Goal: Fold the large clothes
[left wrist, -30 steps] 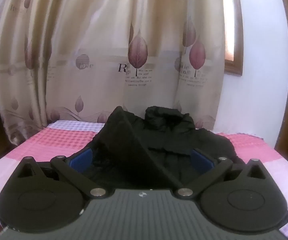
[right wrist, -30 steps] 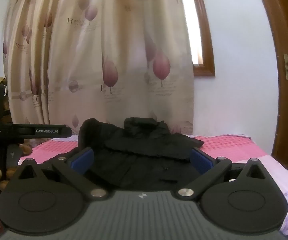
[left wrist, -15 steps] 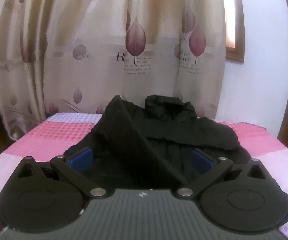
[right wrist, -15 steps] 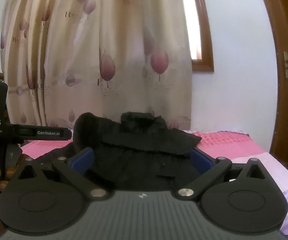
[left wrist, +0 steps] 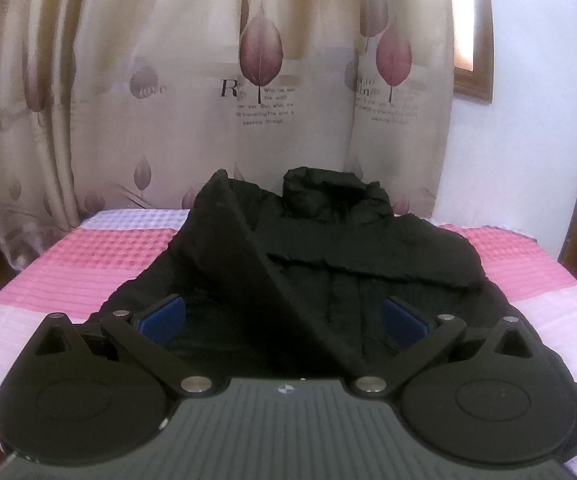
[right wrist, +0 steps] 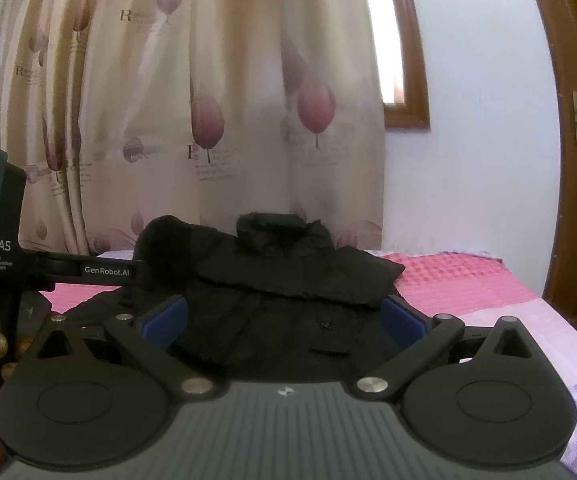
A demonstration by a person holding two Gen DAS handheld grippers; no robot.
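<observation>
Left gripper (left wrist: 284,320) spread wide, nothing pinched, low over near hem. Right gripper (right wrist: 284,320) likewise spread, empty. Black jacket (left wrist: 368,264) spread across middle of pink-and-lilac bed (left wrist: 100,264), collar toward far edge, both sleeves folded across chest, left one raised in a ridge. Curtain (left wrist: 208,80) behind far edge. Versus 1.0 s ago: both views slightly closer, jacket shape unchanged.

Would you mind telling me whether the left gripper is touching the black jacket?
Cannot tell. In the left wrist view the open left gripper frames the jacket, yet neither contact nor gap shows.
</observation>
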